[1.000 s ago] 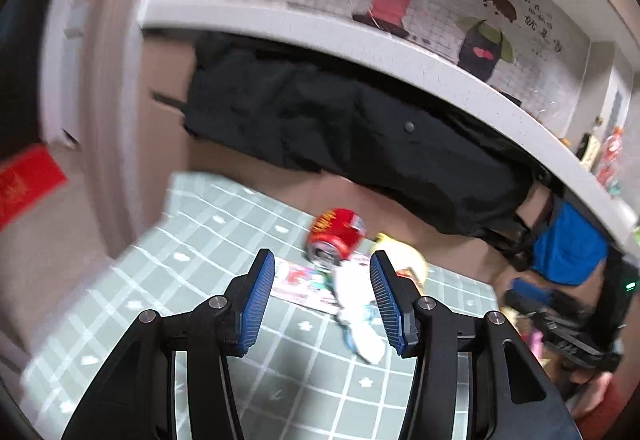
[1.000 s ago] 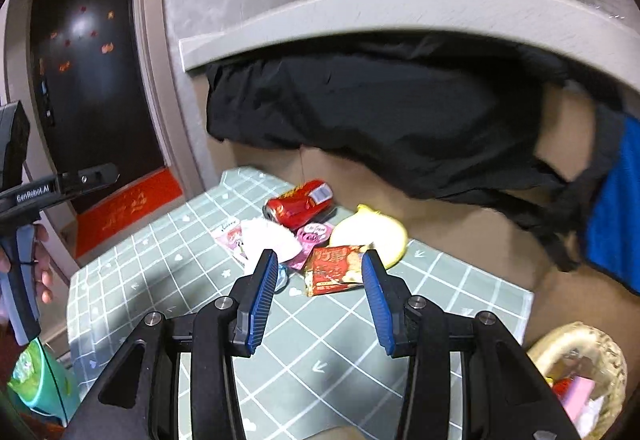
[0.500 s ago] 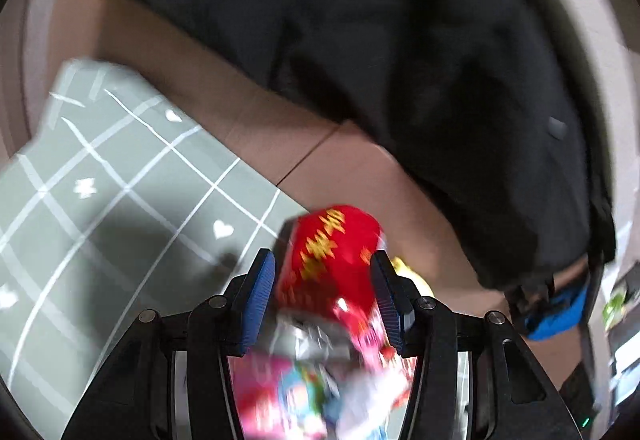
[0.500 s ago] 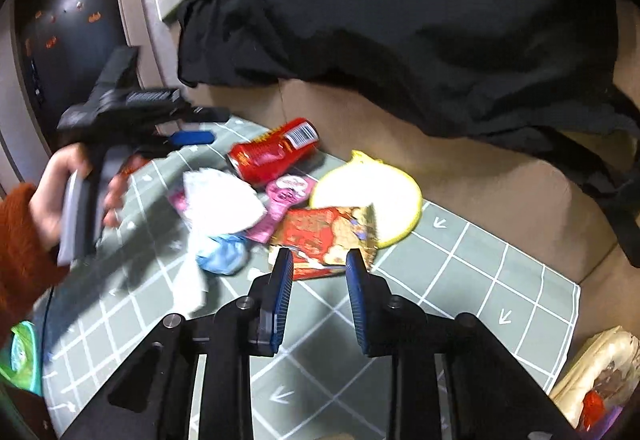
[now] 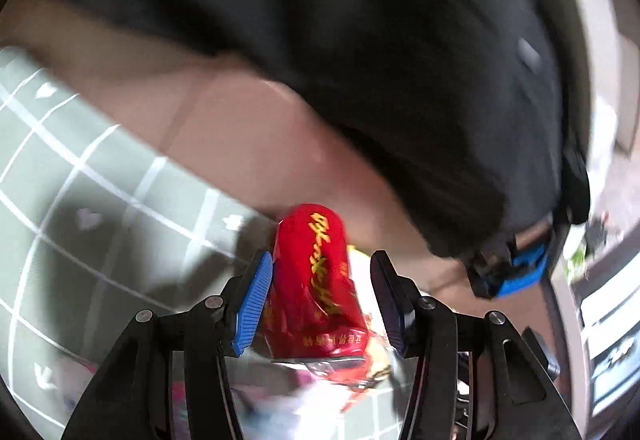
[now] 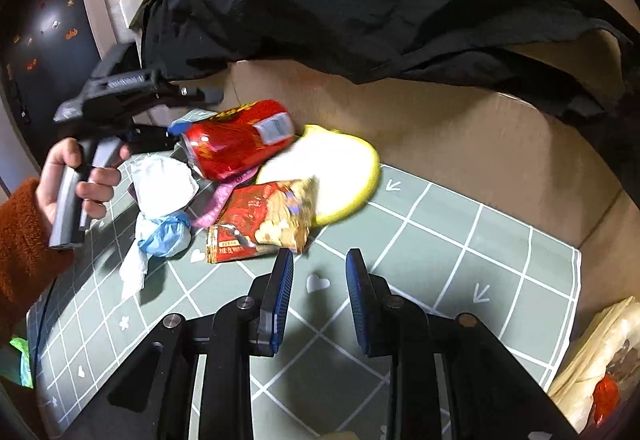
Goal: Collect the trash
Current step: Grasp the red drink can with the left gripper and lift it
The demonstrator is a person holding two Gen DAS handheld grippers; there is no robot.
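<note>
Here, at the left edge of the right wrist view, a hand (image 6: 68, 176) in a rust-coloured fleece sleeve (image 6: 24, 236) is seen gripping the handle of the left gripper (image 6: 188, 108), whose fingers reach toward a red drink can (image 6: 236, 140). In the left wrist view the same can (image 5: 316, 280) is framed between the blue pads (image 5: 254, 302); the left pad lies against its side, while a gap is seen at the right pad, so the jaws stand apart and the can is not clamped.

The trash is gathered in the centre-left of the right wrist view, on a grey-green checked mat (image 6: 460, 240). The can lies on its side at the top of the pile. Just below and left of it a crumpled white tissue (image 6: 162, 188) is found, with a blue wad (image 6: 166, 236) touching its lower edge. A pink wrapper (image 6: 222, 200) shows from beneath the can. To the right, a red-and-tan snack packet (image 6: 260, 224) rests partly over a yellow-rimmed round lid (image 6: 344, 176).

At lower centre the right gripper (image 6: 319, 292) is held above bare mat, just below the snack packet; its jaws are partly drawn together with nothing between them.

A black garment (image 6: 360, 0) is draped across the upper frame over a cardboard wall (image 6: 460, 144). At the lower right corner a pale basket (image 6: 600, 368) is partly seen.
</note>
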